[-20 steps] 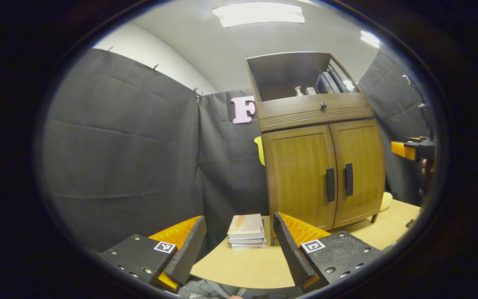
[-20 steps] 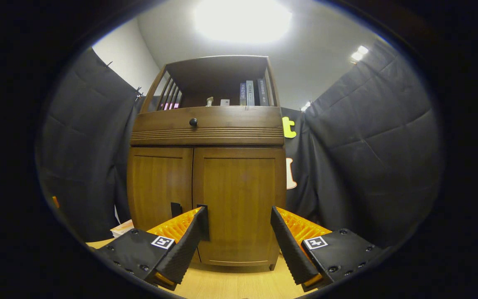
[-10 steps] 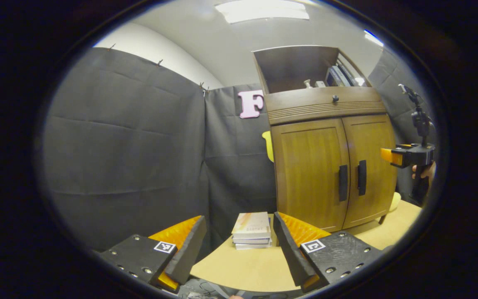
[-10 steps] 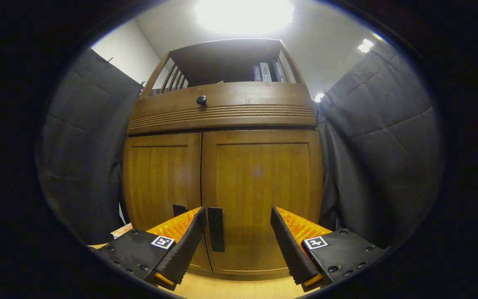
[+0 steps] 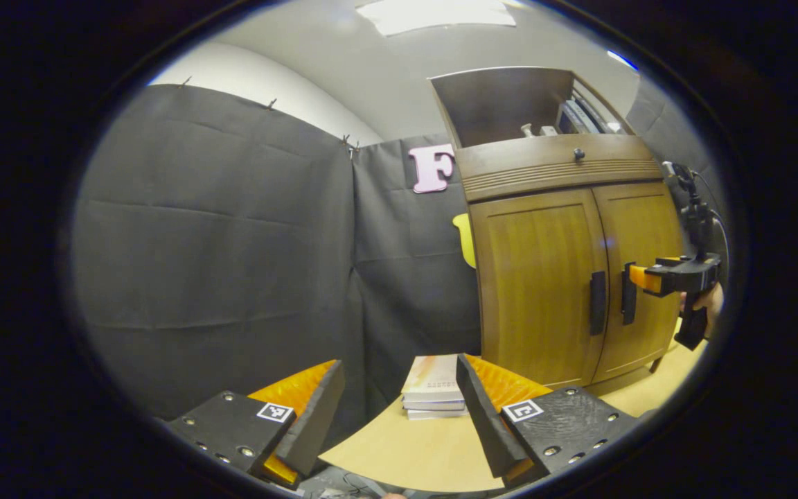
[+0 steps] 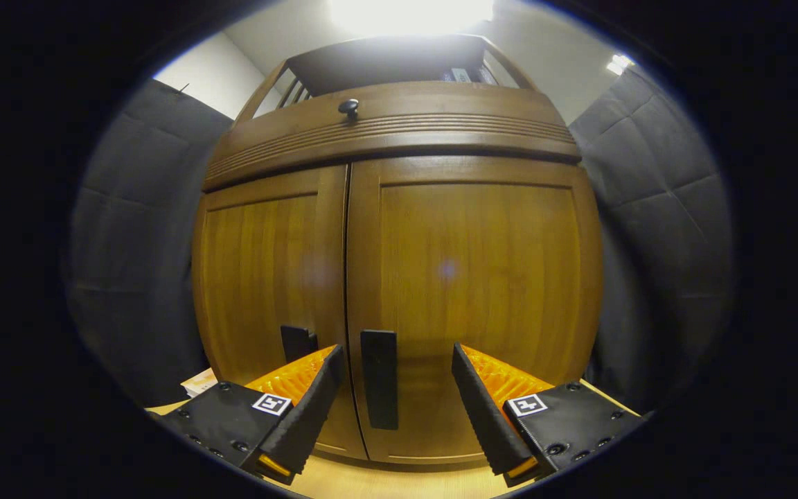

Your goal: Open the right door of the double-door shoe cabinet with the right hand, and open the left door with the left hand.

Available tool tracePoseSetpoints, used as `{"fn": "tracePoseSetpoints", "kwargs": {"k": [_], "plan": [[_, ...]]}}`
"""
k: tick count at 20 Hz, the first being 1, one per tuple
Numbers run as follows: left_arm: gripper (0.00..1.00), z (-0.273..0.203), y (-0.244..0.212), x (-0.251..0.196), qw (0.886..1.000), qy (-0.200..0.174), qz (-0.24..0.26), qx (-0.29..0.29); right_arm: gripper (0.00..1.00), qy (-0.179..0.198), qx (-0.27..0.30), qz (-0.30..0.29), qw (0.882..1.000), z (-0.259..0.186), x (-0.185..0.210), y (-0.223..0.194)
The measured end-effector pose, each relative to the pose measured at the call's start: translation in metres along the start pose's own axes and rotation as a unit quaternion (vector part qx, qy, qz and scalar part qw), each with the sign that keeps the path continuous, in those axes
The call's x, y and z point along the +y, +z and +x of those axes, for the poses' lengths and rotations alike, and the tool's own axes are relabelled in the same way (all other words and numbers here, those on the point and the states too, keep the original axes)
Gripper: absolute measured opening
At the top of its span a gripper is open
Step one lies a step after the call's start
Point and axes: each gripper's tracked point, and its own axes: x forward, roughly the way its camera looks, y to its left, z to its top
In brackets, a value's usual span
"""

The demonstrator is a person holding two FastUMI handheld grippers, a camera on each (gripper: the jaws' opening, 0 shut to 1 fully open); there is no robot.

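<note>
- I am holding my right gripper [image 6: 394, 378] close in front of the shoe cabinet [image 6: 399, 132], its fingers spread wide with nothing between the pads.
- The right door [image 6: 475, 277] is sitting shut and taking up the middle of the right gripper view, and its handle [image 6: 379, 378] is standing upright at about 6 o'clock, in the gap between my two fingers but nearer the left one; I cannot tell whether either finger is touching it.
- The left door [image 6: 267, 270] is lying shut at about 9 o'clock of that handle, its own handle [image 6: 298, 341] peeking out just above my left finger.
- I am holding my left gripper [image 5: 399, 409] well back from the cabinet, its fingers also spread wide and empty, above the near edge of the table [image 5: 413, 454].
- In the left gripper view the cabinet is standing on the table at about 3 o'clock, both doors closed, with my right gripper reaching the right door's handle from the 3 o'clock side.
- A stack of books [image 5: 433, 388] is lying on the table between my left gripper's fingertips, just beside the cabinet's foot.
</note>
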Motion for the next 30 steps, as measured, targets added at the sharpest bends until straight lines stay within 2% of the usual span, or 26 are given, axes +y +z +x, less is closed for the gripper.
{"fn": "tracePoseSetpoints", "kwargs": {"k": [4, 5, 6, 8, 10, 11, 15, 17, 19, 20, 22, 23, 28, 30], "plan": [[0.94, -0.001, -0.002, 0.003, 1.0, 0.009, 0.003, 0.008, 0.97, 0.006, 0.016, -0.001, 1.0, 0.017, 0.007, -0.017], [0.94, -0.001, -0.002, 0.003, 1.0, 0.011, 0.004, 0.01, 0.93, 0.006, 0.021, -0.002, 1.0, 0.021, 0.008, -0.021], [0.94, -0.001, -0.003, 0.004, 1.0, 0.014, 0.005, 0.012, 0.95, 0.008, 0.026, -0.002, 1.0, 0.024, 0.009, -0.026], [0.94, -0.002, -0.003, 0.005, 1.0, 0.02, 0.007, 0.014, 0.9, 0.011, 0.033, -0.002, 0.999, 0.032, 0.012, -0.035], [0.93, -0.002, -0.003, 0.007, 1.0, 0.024, 0.008, 0.016, 0.8, 0.009, 0.037, -0.003, 0.999, 0.035, 0.013, -0.039], [0.93, -0.003, -0.002, 0.007, 0.999, 0.026, 0.009, 0.017, 0.71, 0.007, 0.038, -0.002, 0.999, 0.037, 0.012, -0.042], [0.93, -0.004, -0.002, 0.007, 0.999, 0.028, 0.01, 0.017, 0.48, 0.014, 0.054, 0.011, 0.998, 0.044, 0.017, -0.051], [0.93, -0.005, -0.003, 0.007, 0.999, 0.025, 0.01, 0.019, 0.48, 0.012, 0.064, 0.021, 0.998, 0.042, 0.015, -0.053], [0.93, -0.005, -0.003, 0.006, 1.0, 0.022, 0.01, 0.019, 0.31, 0.012, 0.059, 0.029, 0.998, 0.046, 0.015, -0.055], [0.93, -0.005, -0.004, 0.006, 1.0, 0.019, 0.01, 0.019, 0.31, 0.011, 0.061, 0.03, 0.998, 0.046, 0.017, -0.055], [0.94, -0.006, -0.003, 0.006, 1.0, 0.017, 0.013, 0.015, 0.2, 0.01, 0.062, 0.027, 0.998, 0.04, 0.017, -0.053], [0.94, -0.005, -0.002, 0.006, 1.0, 0.016, 0.014, 0.013, 0.12, 0.012, 0.066, 0.021, 0.998, 0.043, 0.016, -0.054], [0.93, -0.005, -0.003, 0.004, 1.0, 0.009, 0.014, 0.007, 0.12, 0.032, 0.068, 0.026, 0.997, 0.024, 0.017, -0.053], [0.93, -0.004, -0.003, 0.002, 1.0, 0.004, 0.011, 0.004, 0.08, 0.037, 0.068, 0.026, 0.997, 0.017, 0.016, -0.053]]}}
